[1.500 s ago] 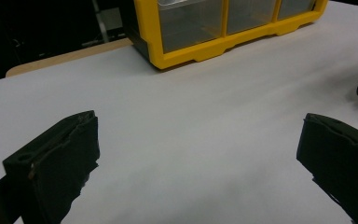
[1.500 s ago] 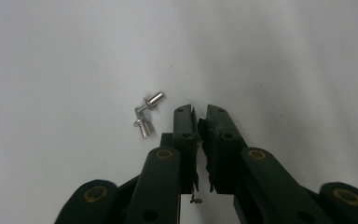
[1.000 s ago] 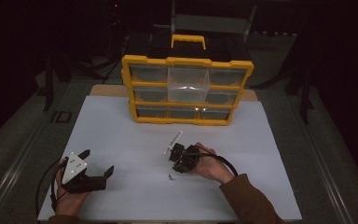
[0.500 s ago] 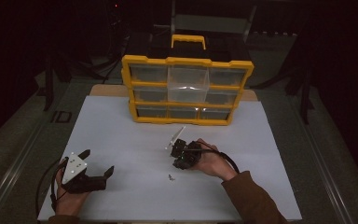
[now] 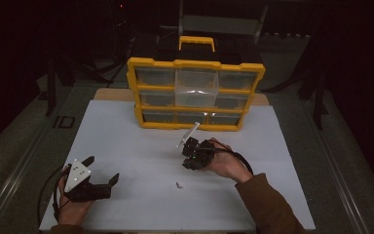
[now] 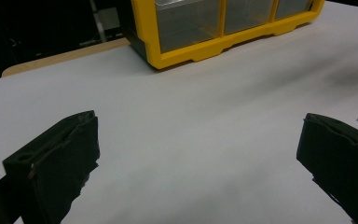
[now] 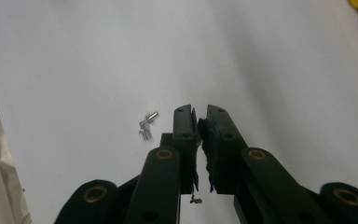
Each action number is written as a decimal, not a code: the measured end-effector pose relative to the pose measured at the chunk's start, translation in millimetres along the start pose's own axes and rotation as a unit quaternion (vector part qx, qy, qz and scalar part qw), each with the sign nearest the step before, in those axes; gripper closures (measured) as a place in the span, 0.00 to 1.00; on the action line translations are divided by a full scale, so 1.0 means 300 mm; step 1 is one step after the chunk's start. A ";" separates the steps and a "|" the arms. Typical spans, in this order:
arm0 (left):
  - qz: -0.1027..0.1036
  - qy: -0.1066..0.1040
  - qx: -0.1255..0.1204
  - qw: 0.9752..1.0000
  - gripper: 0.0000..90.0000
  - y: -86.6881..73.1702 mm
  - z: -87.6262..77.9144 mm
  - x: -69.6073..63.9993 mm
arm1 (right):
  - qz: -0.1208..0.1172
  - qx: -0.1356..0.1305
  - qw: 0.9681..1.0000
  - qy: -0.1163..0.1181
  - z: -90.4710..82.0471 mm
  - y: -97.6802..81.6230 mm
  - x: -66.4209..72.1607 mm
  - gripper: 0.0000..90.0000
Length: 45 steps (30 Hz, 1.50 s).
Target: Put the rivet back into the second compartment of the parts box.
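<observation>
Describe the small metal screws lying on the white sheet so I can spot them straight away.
Start at the yellow organiser box at the far side of the white sheet. Come toward the person, into the open stretch between the left gripper and the right gripper. The small metal screws lie there, a tiny shiny cluster, the lone loose item on that bare stretch.

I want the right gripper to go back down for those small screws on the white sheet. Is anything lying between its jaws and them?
Nothing visible does. The screws lie alone on bare white sheet just beside the right gripper, whose jaws are nearly closed with no screw seen between them. The yellow organizer stands farther back.
</observation>
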State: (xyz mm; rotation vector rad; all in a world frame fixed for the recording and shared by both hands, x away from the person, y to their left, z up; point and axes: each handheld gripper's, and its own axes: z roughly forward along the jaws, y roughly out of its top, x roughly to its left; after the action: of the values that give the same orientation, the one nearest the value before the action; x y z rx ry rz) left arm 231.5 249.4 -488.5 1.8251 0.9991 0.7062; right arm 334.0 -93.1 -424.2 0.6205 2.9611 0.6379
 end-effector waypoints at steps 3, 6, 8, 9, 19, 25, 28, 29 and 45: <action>0.000 0.000 0.000 1.000 0.00 0.000 0.000 0.000 | 0.000 -0.004 1.000 -0.001 -0.018 0.006 -0.007 0.92; 0.000 0.000 0.000 1.000 0.00 0.000 0.000 0.000 | 0.001 -0.008 1.000 -0.002 -0.038 0.013 -0.015 0.92; -0.001 0.000 0.000 1.000 0.00 0.000 0.000 0.001 | 0.001 -0.012 1.000 -0.004 -0.051 0.018 -0.021 0.92; -0.001 0.000 0.000 1.000 0.00 0.000 0.000 0.001 | 0.001 -0.012 1.000 -0.004 -0.051 0.018 -0.021 0.92; -0.001 -0.001 0.000 1.000 0.00 0.000 0.000 0.001 | 0.004 -0.025 1.000 -0.005 -0.109 0.047 -0.052 0.92; -0.001 0.000 0.000 1.000 0.00 0.000 0.000 0.001 | 0.003 -0.028 1.000 -0.006 -0.140 0.061 -0.065 0.92; -0.001 -0.001 0.000 1.000 0.00 0.000 0.000 0.002 | 0.003 -0.029 1.000 -0.004 -0.155 0.066 -0.071 0.92; -0.001 -0.001 0.000 1.000 0.00 0.000 0.000 0.001 | 0.002 -0.029 1.000 -0.006 -0.162 0.068 -0.074 0.92; 0.000 -0.001 0.000 1.000 0.00 0.000 0.000 0.000 | 0.001 -0.040 0.999 -0.009 -0.229 0.082 -0.095 0.92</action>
State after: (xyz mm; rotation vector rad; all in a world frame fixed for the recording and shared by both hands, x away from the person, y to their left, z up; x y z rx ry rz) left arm 231.5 249.5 -488.4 1.8246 0.9980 0.7046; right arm 360.3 -110.4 -352.5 0.6187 2.9029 0.7426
